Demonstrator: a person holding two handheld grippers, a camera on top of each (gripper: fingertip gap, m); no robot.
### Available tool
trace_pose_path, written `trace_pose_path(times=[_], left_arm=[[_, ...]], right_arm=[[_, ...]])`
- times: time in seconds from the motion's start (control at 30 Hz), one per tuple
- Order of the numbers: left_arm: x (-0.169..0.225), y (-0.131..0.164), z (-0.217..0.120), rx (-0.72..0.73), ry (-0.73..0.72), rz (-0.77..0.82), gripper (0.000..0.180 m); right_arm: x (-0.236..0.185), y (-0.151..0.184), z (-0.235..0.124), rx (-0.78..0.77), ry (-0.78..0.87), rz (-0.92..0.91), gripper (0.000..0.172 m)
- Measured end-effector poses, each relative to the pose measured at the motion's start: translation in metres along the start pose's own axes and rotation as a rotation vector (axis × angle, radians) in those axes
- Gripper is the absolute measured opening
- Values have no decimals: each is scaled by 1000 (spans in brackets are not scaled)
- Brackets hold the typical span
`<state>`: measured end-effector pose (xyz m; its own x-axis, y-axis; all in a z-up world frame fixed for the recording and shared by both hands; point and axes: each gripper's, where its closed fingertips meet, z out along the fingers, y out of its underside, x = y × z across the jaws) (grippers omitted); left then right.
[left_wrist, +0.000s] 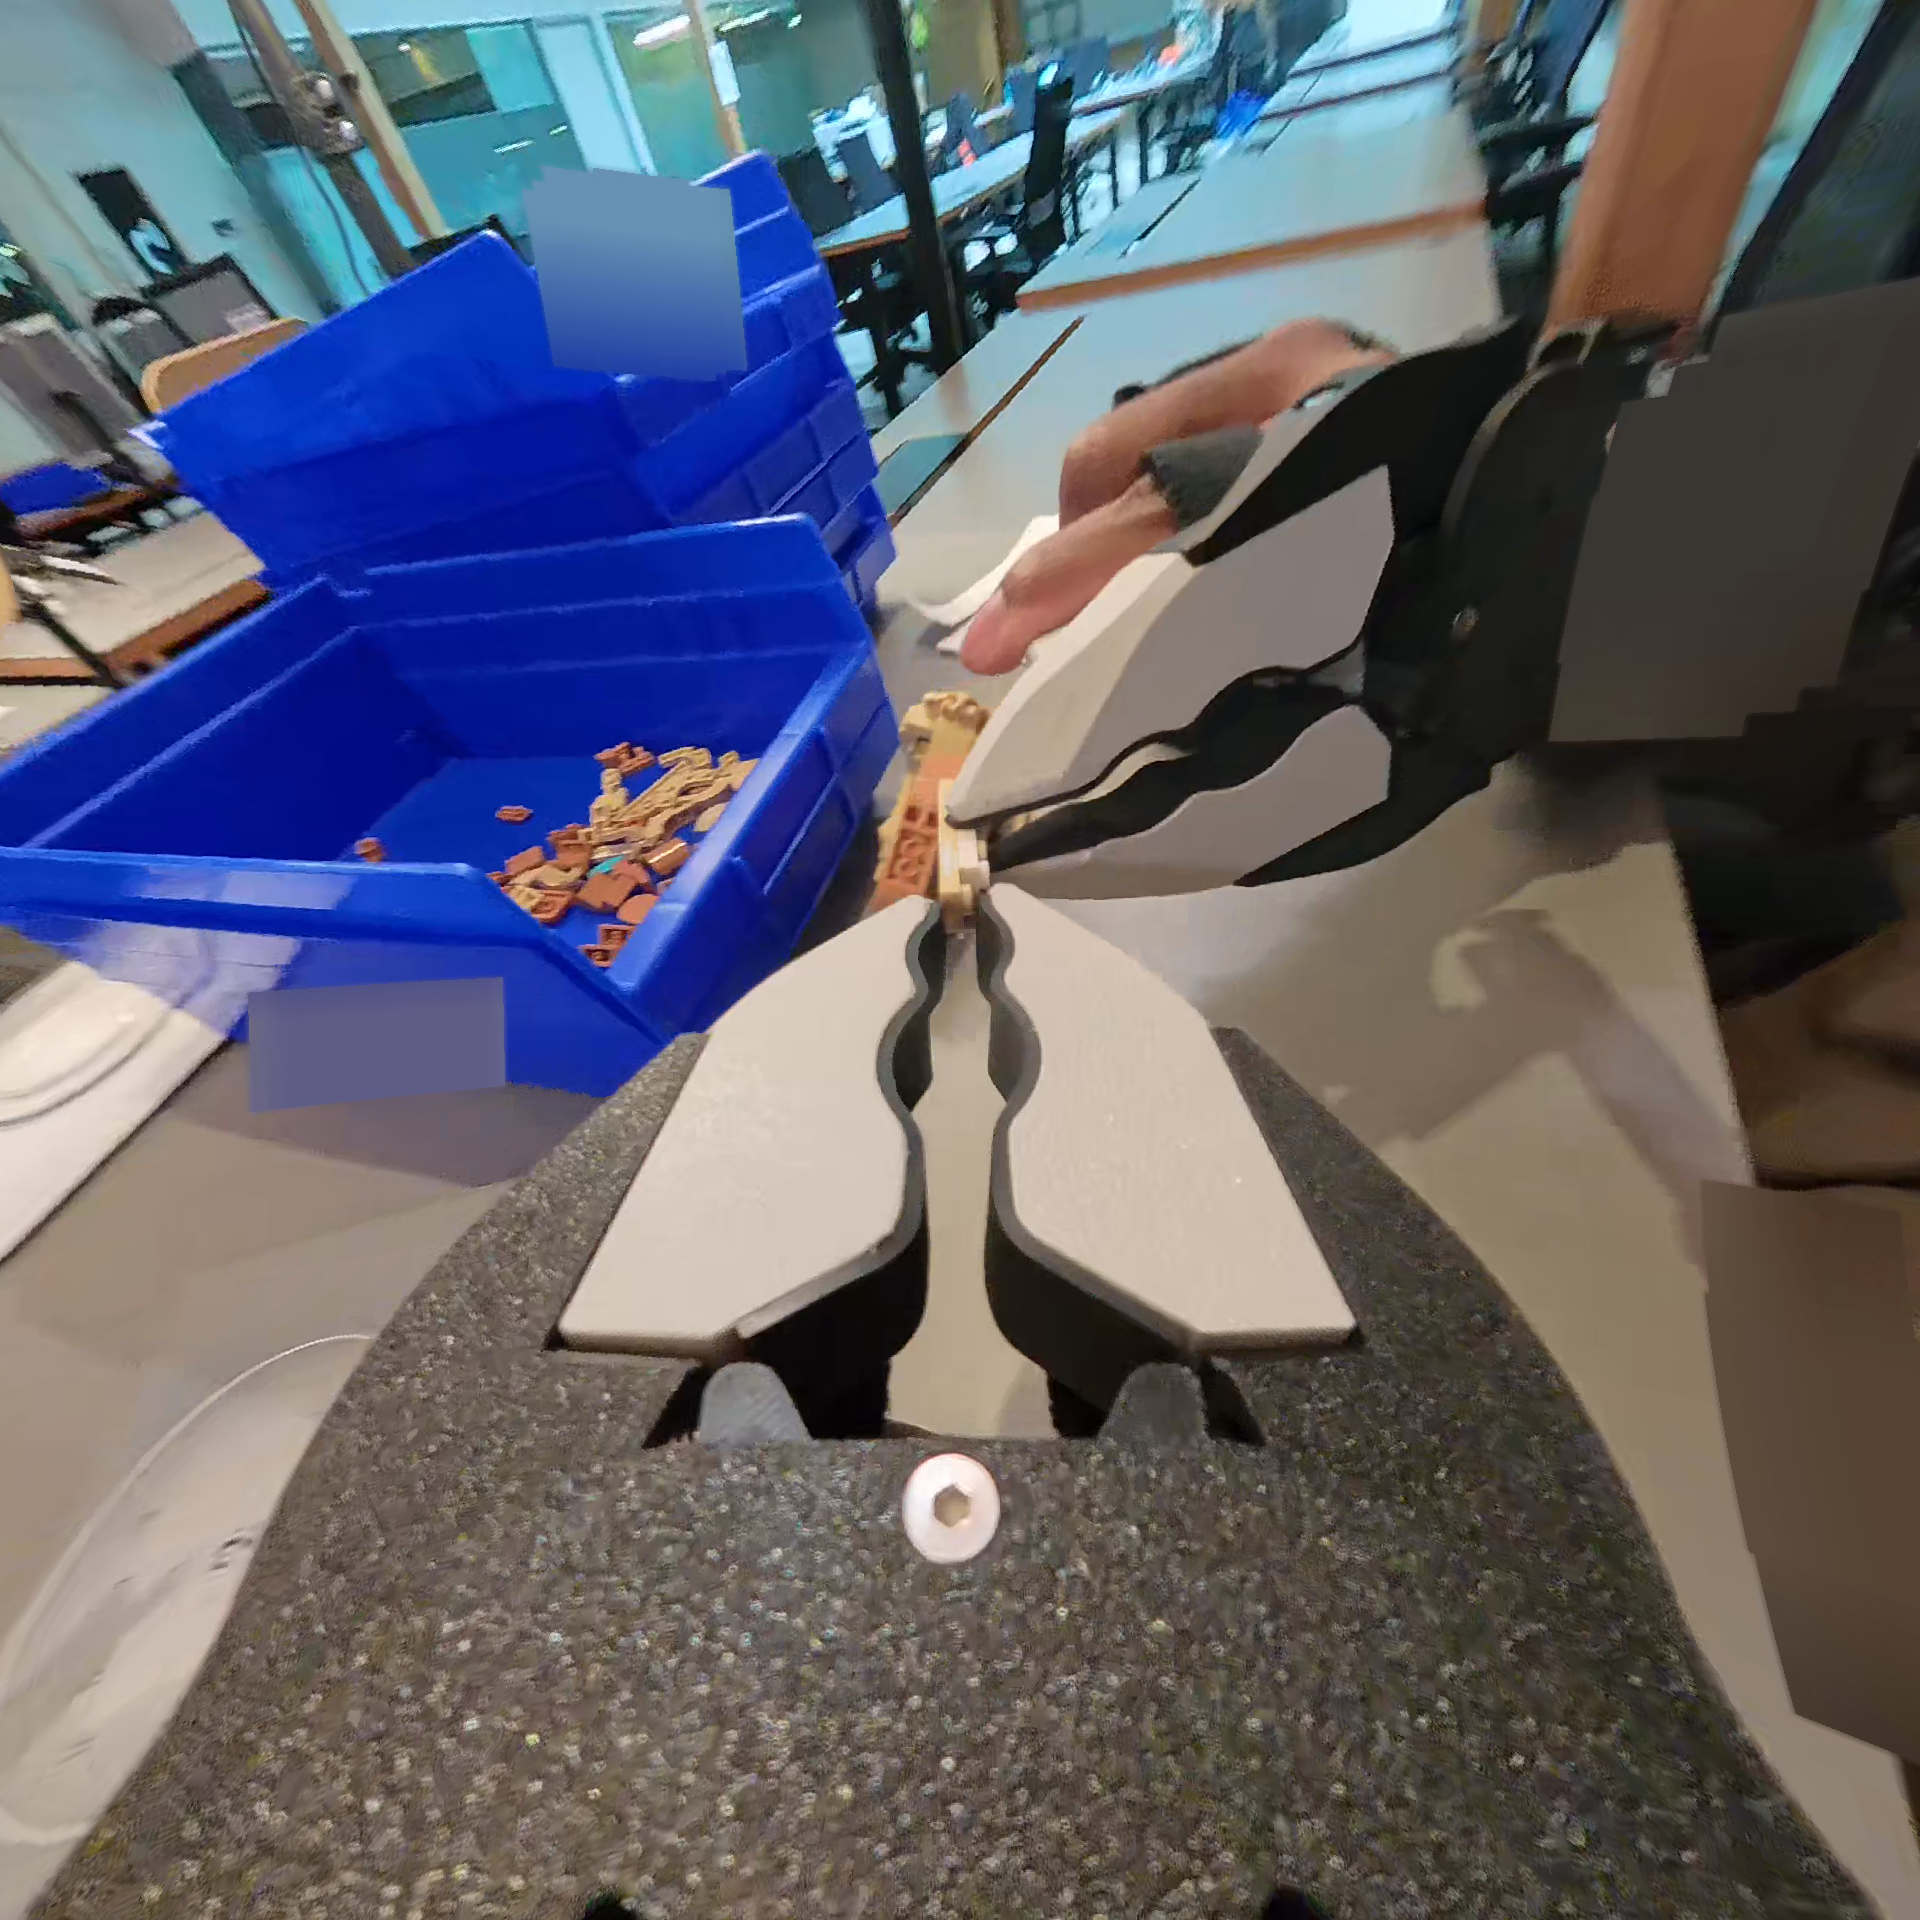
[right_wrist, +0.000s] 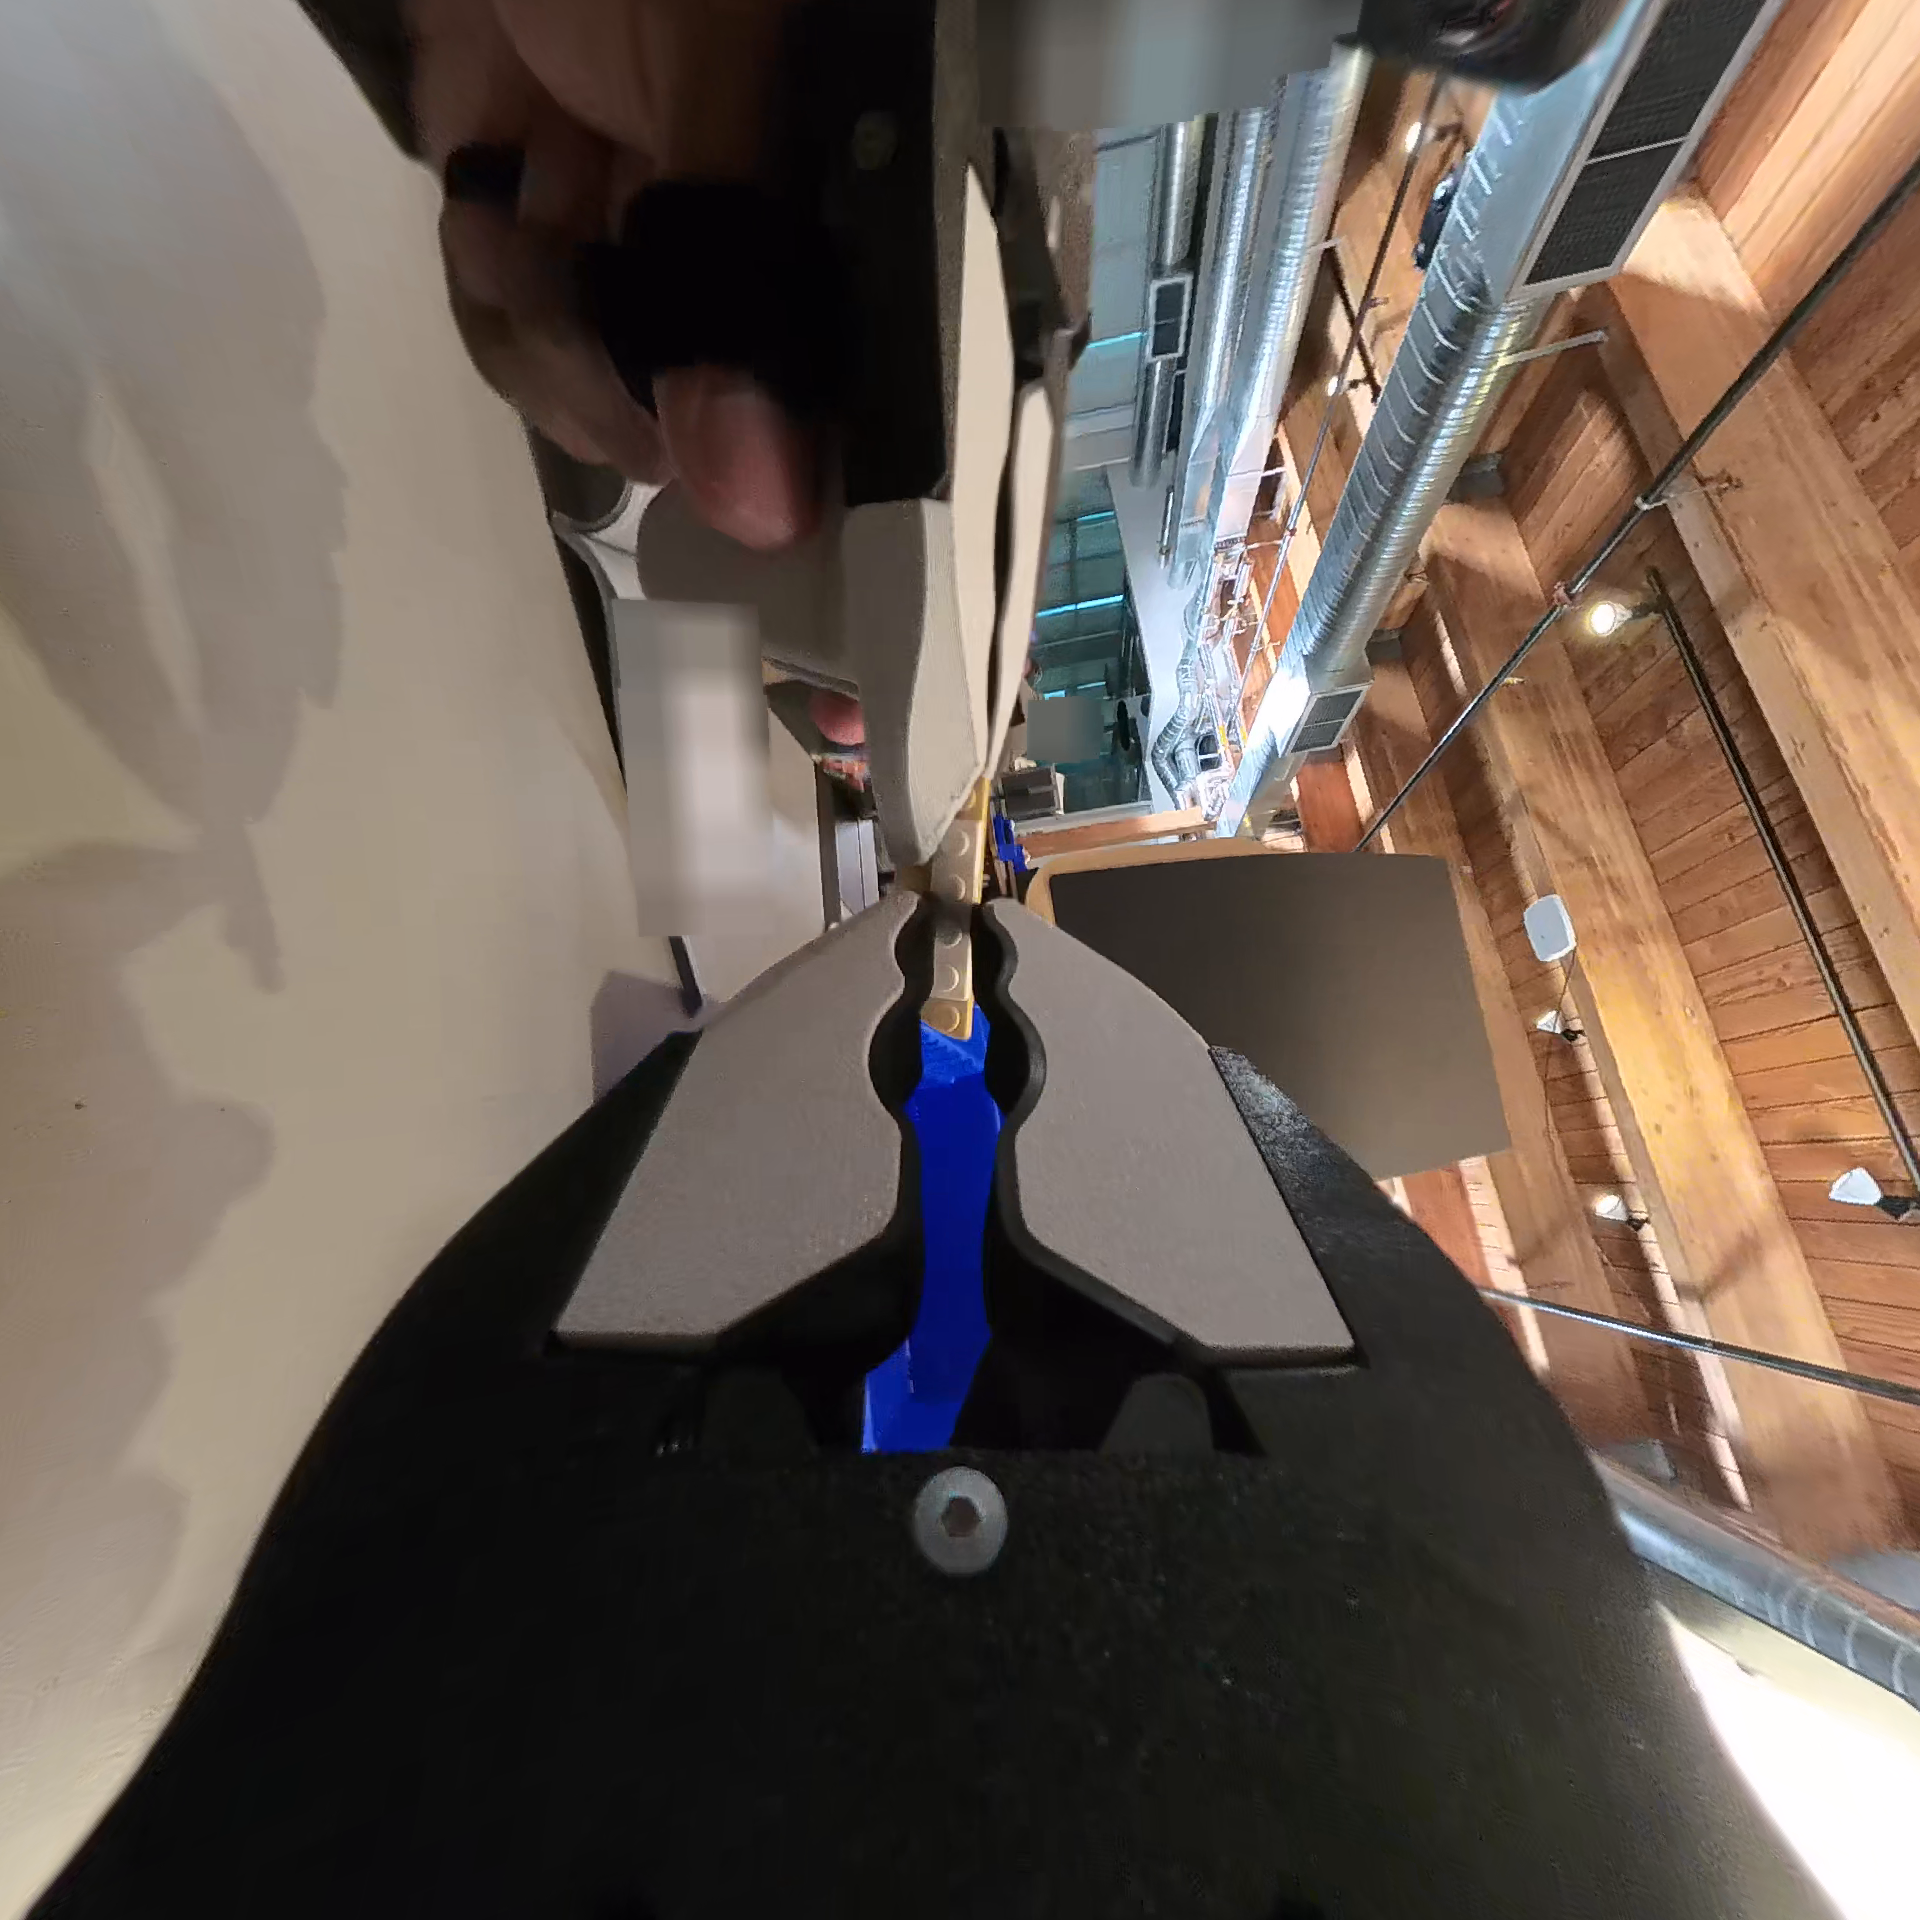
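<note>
Brick assembly (left_wrist: 940, 821): tan-and-brown, held above table (left_wrist: 1299, 1039), beside blue bin (left_wrist: 436, 748).
Left gripper (left_wrist: 961, 914): I see it clamped on the tan plate's lower end.
Right gripper (right_wrist: 951, 914): clamped on the same plate.
Risk: I judge opposing pulls could snap pieces loose.

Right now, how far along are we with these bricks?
Done: loose brown and tan pieces lie in the blue bin. In hand: both the left gripper and right gripper pinch one tan brick assembly beside the bin. Left: it is still joined.
</note>
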<state>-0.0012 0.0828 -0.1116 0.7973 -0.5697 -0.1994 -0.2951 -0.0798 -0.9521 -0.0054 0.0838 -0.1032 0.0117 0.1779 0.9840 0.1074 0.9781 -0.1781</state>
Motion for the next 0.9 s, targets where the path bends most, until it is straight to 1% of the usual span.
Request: trace_pose_path(times=[0.1, 0.27, 0.4, 0.5, 0.57, 0.6, 0.63, 0.67, 0.73, 0.77, 0.9], left_arm=[[4, -4, -2, 50, 74, -91, 6], [8, -14, -5, 141, 165, -213, 5], [6, -21, -6, 196, 154, -241, 5], [4, -24, -7, 216, 135, -260, 10], [5, -25, -7, 222, 146, -278, 12], [6, -25, -6, 227, 155, -294, 13], [6, -26, -6, 234, 163, -311, 14], [7, -27, -5, 245, 174, -326, 14], [10, -31, -7, 279, 204, -341, 9], [13, -33, -8, 289, 218, -339, 6], [16, -35, -10, 297, 226, -304, 5]], right_arm=[[3, -5, -4, 39, 12, 69, 7], [10, -9, -8, 103, 13, 270, 7], [16, -7, -8, 108, 13, 439, 7], [18, -6, -10, 115, 12, 556, 7], [20, -7, -11, 115, 20, 605, 8], [21, -7, -11, 114, 26, 628, 13], [21, -8, -12, 114, 29, 650, 8], [21, -10, -12, 114, 30, 670, 7], [21, -13, -12, 118, 37, 700, 7], [21, -15, -13, 124, 41, 711, 7], [23, -19, -17, 167, 22, 800, 7]])
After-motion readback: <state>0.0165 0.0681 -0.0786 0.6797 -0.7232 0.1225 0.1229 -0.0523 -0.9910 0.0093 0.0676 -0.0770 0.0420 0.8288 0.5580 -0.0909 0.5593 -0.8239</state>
